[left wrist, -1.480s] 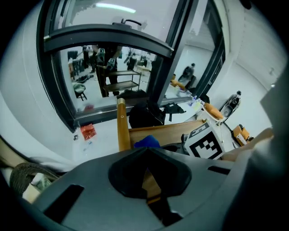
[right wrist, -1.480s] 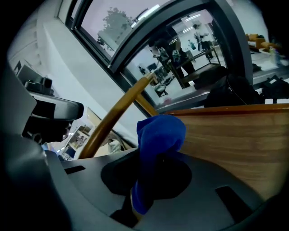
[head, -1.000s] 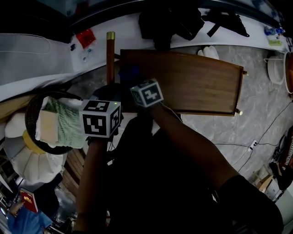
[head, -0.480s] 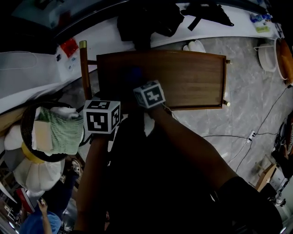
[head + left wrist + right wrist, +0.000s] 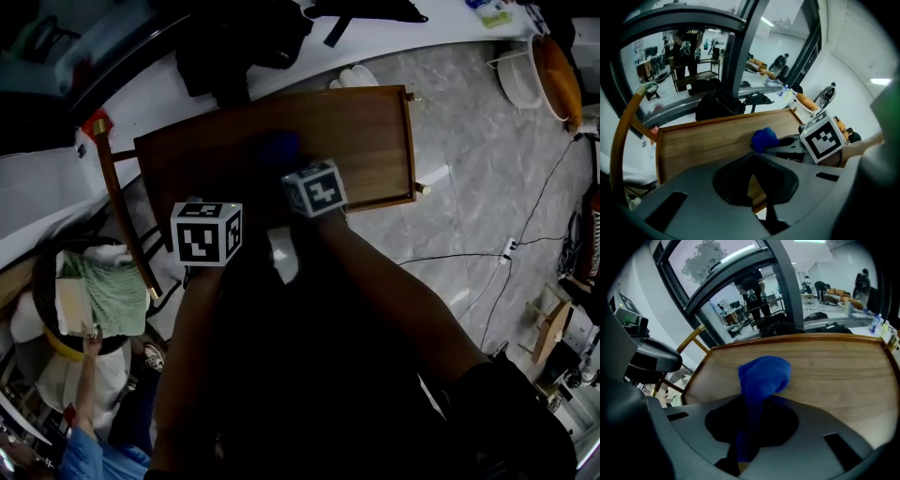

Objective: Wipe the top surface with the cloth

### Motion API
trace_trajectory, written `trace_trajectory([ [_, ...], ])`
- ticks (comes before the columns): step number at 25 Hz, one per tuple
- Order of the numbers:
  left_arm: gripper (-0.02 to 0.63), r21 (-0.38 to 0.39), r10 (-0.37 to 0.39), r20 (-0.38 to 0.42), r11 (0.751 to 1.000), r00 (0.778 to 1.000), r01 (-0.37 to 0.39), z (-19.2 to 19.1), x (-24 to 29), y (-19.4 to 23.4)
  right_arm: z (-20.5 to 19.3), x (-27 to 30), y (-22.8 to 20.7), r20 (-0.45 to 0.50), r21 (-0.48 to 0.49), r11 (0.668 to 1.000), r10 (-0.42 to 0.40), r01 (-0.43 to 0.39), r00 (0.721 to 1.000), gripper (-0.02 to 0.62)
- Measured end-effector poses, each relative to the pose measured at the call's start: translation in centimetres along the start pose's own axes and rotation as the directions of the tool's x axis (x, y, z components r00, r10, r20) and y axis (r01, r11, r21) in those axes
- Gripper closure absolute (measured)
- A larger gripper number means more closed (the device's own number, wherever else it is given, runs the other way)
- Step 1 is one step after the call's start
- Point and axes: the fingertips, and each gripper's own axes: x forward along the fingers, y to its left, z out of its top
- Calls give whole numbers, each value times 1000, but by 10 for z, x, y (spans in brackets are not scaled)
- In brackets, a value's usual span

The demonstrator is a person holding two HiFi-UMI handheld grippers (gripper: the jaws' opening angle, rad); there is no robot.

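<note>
Right gripper (image 5: 749, 437): jaws pinched on the blue cloth (image 5: 764, 376). The cloth runs up between them and bunches into a wad past the tips. In the right gripper view the wad sits low on the wooden table top (image 5: 834, 371), and I judge it touching or just off the wood; contact can't be confirmed. In the head view the cloth (image 5: 279, 148) is over the middle-left of the top, towards my near edge.

Left gripper (image 5: 753, 183): jaws pressed together, only a sliver of wood showing through the seam, nothing held. It hangs at the near edge of the table, just beside the right gripper, and isn't part of the wipe.

Progress is my judgement. The cloth is picked up and brought to the surface, so the grasp is done and I'm in the wiping stage. The wood looks uniform, with no damp streak, dust line or stain, so I can't say which part has been covered. The right half and the far strip of the top are well apart from the cloth and look left to do.

Off-task: a wooden chair rail (image 5: 120, 211) stands left of the table, with a basket holding a green towel (image 5: 111, 292) beyond it. A cable (image 5: 487, 281) lies on the marble floor.
</note>
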Motion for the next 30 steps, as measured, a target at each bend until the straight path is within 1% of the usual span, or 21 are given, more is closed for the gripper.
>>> trace_trajectory([
  [2, 597, 13, -14, -5, 1000, 1000, 14, 4, 11, -19, -6, -13, -24, 4, 7, 1000, -27, 27, 1000, 532],
  [8, 597, 42, -47, -15, 998, 999, 47, 16, 41, -65, -15, -46, -83, 33, 22, 997, -74, 73, 997, 532],
  [12, 597, 57, -64, -19, 996, 998, 65, 23, 56, -91, -25, -70, -120, 20, 43, 993, -109, 108, 994, 532],
  [17, 597, 79, -85, -20, 993, 996, 86, 34, 73, -119, -27, -92, -162, 19, 33, 985, -170, 169, 985, 532],
  [23, 597, 95, -106, -14, 990, 994, 107, 43, 84, -140, -32, -120, -201, -9, 57, 969, -241, 241, 971, 532],
  [27, 597, 96, -119, -7, 988, 993, 119, 47, 85, -148, -36, -135, -224, -25, 56, 953, -296, 297, 955, 532],
  [30, 597, 88, -122, 1, 989, 992, 122, 47, 83, -148, -37, -144, -234, -49, 57, 940, -335, 338, 941, 532],
])
